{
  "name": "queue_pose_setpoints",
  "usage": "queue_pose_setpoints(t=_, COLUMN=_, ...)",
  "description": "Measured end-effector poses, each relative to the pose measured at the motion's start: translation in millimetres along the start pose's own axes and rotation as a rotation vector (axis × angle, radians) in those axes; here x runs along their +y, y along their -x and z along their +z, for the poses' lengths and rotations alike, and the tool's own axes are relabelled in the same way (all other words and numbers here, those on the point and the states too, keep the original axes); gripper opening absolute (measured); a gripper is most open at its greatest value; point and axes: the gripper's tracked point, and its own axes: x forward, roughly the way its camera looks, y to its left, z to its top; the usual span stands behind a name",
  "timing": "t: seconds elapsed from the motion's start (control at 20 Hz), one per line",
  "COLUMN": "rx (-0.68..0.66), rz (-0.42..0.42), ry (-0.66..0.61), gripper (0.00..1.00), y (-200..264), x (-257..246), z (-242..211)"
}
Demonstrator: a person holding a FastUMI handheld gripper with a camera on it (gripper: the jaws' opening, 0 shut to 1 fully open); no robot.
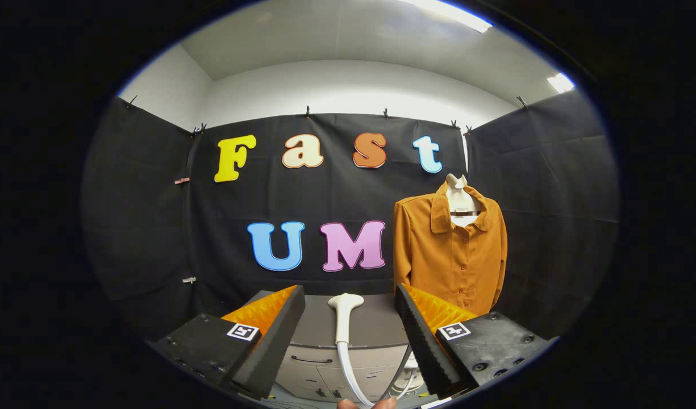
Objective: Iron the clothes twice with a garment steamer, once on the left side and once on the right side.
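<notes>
Tool (348, 335) fingers apart, steamer (343, 318) between them ungripped. Grasp step, likely; next close on it, then reach the shirt (447, 255)

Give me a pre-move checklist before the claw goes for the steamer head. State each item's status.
1. Claw open: ok, its fingers stand wide apart with nothing pressed between them.
2. Steamer head lined up: ok, it sits between the fingers, on the cabinet.
3. Fingers touching the head: not ok, there is a gap on both sides.
4. Hose free: cannot tell, it curves down from the head and out of sight.
5. Shirt ready: ok, it hangs buttoned on a form, beyond the fingers.
6. Steam on: cannot tell.
</notes>
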Motion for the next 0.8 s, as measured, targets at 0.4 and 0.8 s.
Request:
queue_pose_setpoints(t=0.4, rx=0.01, rz=0.049, ry=-0.008, gripper=0.99, y=-34, x=9, z=-24)
queue_pose_setpoints(t=0.8, rx=0.336, rz=0.079, ry=-0.042, gripper=1.0, y=-124, x=10, z=-144)
